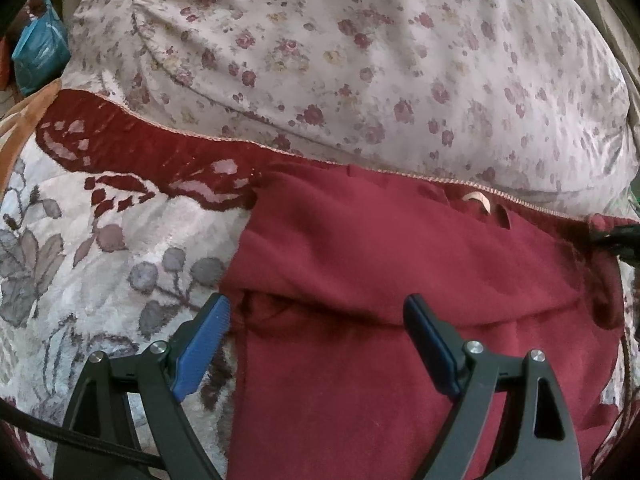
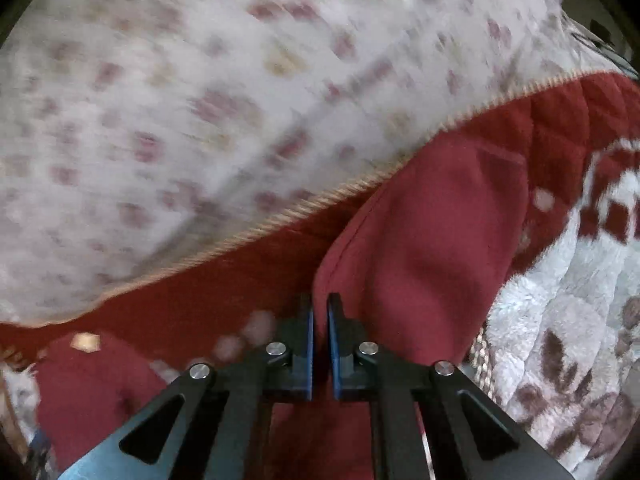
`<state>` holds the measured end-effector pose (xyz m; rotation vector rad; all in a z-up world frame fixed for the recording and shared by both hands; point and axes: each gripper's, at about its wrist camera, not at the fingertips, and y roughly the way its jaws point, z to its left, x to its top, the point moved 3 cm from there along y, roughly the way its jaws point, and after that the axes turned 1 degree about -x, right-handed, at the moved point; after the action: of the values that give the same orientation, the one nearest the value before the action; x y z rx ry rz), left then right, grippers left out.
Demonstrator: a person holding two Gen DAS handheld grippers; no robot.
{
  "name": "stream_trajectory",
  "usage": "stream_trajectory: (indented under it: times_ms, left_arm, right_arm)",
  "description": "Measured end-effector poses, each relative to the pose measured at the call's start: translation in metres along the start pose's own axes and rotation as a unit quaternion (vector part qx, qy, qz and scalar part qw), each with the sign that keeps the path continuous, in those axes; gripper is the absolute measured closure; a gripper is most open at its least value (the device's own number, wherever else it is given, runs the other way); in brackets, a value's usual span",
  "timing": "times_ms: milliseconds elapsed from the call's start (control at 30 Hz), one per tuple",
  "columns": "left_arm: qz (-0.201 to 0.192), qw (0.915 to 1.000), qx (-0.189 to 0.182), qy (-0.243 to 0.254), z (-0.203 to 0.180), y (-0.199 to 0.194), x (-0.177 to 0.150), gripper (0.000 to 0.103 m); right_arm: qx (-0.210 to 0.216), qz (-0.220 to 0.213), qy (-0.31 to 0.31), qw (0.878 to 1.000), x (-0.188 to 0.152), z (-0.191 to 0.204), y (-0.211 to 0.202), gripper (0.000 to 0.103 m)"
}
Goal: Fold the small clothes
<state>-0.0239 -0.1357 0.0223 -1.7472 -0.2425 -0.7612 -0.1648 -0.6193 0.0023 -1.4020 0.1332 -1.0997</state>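
Right gripper (image 2: 320, 320) pinches the maroon garment (image 2: 420, 240) edge; left gripper (image 1: 316, 320) hangs spread over its folded flap. Best carry the edge across level, keeping cloth taut, clear of the floral pillow (image 2: 200, 120) ahead.

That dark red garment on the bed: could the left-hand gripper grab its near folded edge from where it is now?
Probably yes. The left gripper stands wide open just over the dark red garment, one finger at its left border, the other over the cloth. Nothing lies between them and the fold; it would only need to dip and close.
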Motion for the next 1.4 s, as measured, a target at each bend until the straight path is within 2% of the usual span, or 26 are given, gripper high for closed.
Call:
stream_trajectory:
  times_ms: [133,200,300,367,467,533,600,633,667,733,800,867,900,1033,1167,1267,1300,1367,1400]
  left_arm:
    - [-0.012,0.9998,0.000,-0.013,0.004,-0.006,0.002,0.015]
    - [-0.016,0.9996,-0.003,-0.023,0.007,-0.009,0.003,0.015]
    - [-0.022,0.9989,-0.011,-0.040,0.013,-0.013,0.004,0.015]
    - [-0.027,0.9982,-0.017,-0.051,0.017,-0.017,0.005,0.015]
    - [-0.026,0.9966,-0.033,-0.071,0.023,-0.020,0.006,0.015]
    - [-0.024,0.9955,-0.048,-0.078,0.024,-0.022,0.006,0.016]
    - [-0.025,0.9951,-0.060,-0.075,0.022,-0.026,0.006,0.015]
    - [-0.027,0.9951,-0.065,-0.070,0.021,-0.028,0.006,0.015]
    - [-0.028,0.9949,-0.070,-0.066,0.019,-0.030,0.005,0.015]
    - [-0.022,0.9940,-0.087,-0.062,0.014,-0.030,0.003,0.012]
    - [-0.012,0.9932,-0.099,-0.059,0.008,-0.028,0.001,0.012]
    - [0.005,0.9942,-0.098,-0.044,-0.003,-0.026,0.000,0.011]
    - [0.009,0.9941,-0.103,-0.033,-0.009,-0.026,0.000,0.011]
    - [0.026,0.9953,-0.093,0.000,-0.034,-0.021,0.006,0.011]
    - [0.038,0.9956,-0.082,0.025,-0.058,0.000,0.021,0.011]
    - [0.076,0.9934,-0.072,0.047,-0.072,0.025,0.026,0.013]
    - [0.092,0.9920,-0.064,0.057,-0.077,0.036,0.025,0.017]
    - [0.107,0.9901,-0.053,0.074,-0.083,0.044,0.022,0.057]
    - [0.108,0.9894,-0.051,0.082,-0.086,0.046,0.021,0.065]
  right_arm:
    - [0.100,-0.028,-0.015,0.994,-0.004,0.030,-0.057,0.096]
    - [0.136,-0.036,-0.041,0.989,-0.011,0.055,-0.082,0.096]
    - [0.190,-0.045,-0.105,0.975,-0.034,0.107,-0.122,0.096]
    - [0.221,-0.035,-0.161,0.961,-0.064,0.153,-0.137,0.096]
    - [0.248,-0.001,-0.222,0.943,-0.120,0.198,-0.134,0.095]
    - [0.235,0.042,-0.272,0.932,-0.169,0.224,-0.108,0.094]
    - [0.221,0.082,-0.305,0.923,-0.202,0.233,-0.085,0.093]
    - [0.210,0.106,-0.319,0.918,-0.221,0.235,-0.075,0.083]
    - [0.206,0.114,-0.322,0.917,-0.230,0.235,-0.070,0.069]
    - [0.214,0.100,-0.320,0.917,-0.239,0.226,-0.076,0.061]
    - [0.219,0.084,-0.311,0.921,-0.237,0.211,-0.088,0.054]
    - [0.221,0.067,-0.302,0.925,-0.230,0.195,-0.101,0.040]
    - [0.215,0.055,-0.295,0.930,-0.223,0.183,-0.108,0.037]
    - [0.200,0.035,-0.262,0.943,-0.203,0.147,-0.122,0.035]
    - [0.206,0.024,-0.208,0.956,-0.186,0.113,-0.128,0.034]
    - [0.207,0.022,-0.195,0.958,-0.184,0.103,-0.133,0.033]
    - [0.208,0.023,-0.195,0.958,-0.185,0.098,-0.136,0.032]
    - [0.206,0.021,-0.198,0.958,-0.186,0.095,-0.138,0.032]
    - [0.204,0.018,-0.199,0.958,-0.186,0.092,-0.140,0.031]
